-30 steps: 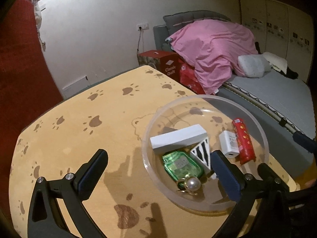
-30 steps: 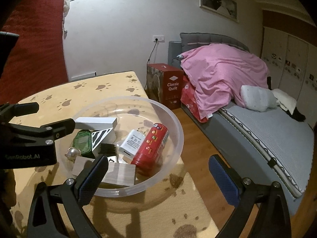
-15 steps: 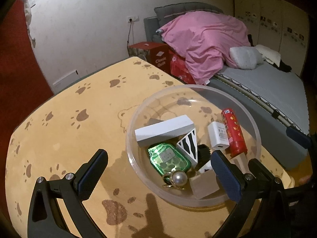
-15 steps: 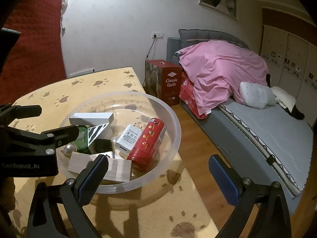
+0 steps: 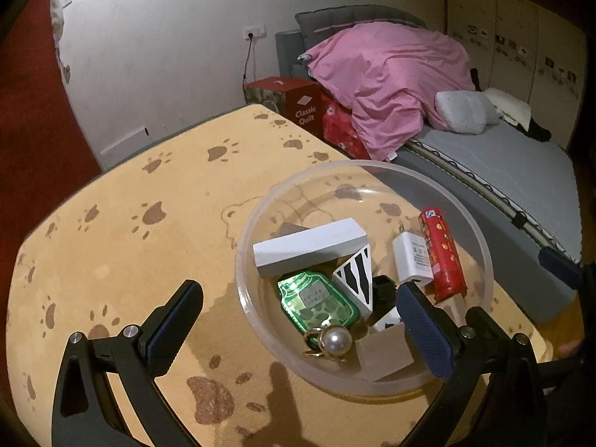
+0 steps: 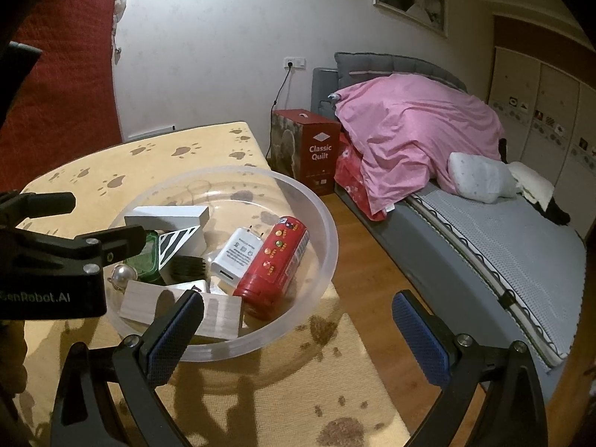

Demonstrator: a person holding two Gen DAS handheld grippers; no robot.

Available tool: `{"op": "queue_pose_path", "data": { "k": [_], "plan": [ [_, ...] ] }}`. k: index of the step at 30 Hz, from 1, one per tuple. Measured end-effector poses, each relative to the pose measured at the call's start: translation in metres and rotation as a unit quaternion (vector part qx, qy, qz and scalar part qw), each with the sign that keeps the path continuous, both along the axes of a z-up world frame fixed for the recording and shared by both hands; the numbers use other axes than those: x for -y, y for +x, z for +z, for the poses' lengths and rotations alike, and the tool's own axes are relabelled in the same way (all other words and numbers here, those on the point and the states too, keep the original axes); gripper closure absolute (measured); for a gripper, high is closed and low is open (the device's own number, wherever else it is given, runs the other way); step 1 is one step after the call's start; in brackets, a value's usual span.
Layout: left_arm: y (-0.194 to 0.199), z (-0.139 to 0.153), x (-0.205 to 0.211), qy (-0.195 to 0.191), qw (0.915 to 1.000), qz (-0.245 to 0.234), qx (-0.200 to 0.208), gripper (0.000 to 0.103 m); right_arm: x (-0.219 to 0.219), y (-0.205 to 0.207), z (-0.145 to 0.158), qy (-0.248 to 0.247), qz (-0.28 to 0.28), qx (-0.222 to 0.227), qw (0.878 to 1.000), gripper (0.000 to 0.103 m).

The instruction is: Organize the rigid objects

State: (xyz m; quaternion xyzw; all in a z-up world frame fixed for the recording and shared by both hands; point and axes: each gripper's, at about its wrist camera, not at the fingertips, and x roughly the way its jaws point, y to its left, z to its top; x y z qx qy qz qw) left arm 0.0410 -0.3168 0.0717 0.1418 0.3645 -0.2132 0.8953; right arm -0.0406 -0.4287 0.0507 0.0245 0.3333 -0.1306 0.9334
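Observation:
A clear plastic bowl [image 5: 480, 246] sits on the yellow paw-print table [image 5: 130, 246]. It holds a white box [image 5: 309, 247], a green jar-shaped tag [image 5: 316, 303], a zebra-striped block [image 5: 355, 277], a white charger [image 5: 411, 259], a red can [image 5: 443, 255], a pearl ring [image 5: 335, 341] and a wooden block [image 5: 385, 352]. My left gripper [image 5: 298, 324] is open and empty above the bowl's near rim. My right gripper [image 6: 298, 329] is open and empty over the near right side of the bowl [image 6: 320, 279], with the red can [image 6: 277, 262] and charger [image 6: 236, 251] ahead.
The table's right edge [image 6: 354, 327] drops to a wooden floor [image 6: 376, 257]. A bed with a pink quilt [image 6: 417, 134] stands to the right, with a red "Classic Quilt" box [image 6: 316, 149] beside it. The left gripper's body [image 6: 52, 260] shows at the left of the right wrist view.
Both grippers have stayed open and empty. The left wrist view has drifted slightly, so the bowl sits a little more central. The bowl's contents have not moved.

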Motion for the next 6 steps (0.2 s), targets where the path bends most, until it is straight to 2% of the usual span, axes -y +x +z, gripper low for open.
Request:
{"op": "queue_pose_path", "data": {
  "k": [6],
  "plan": [
    [-0.0069,0.0022,0.0014,0.008,0.9998,-0.007,0.018,0.0,0.0,0.0005,-0.0005,0.0,-0.002,-0.001,1.0,0.0]
  ]
}}
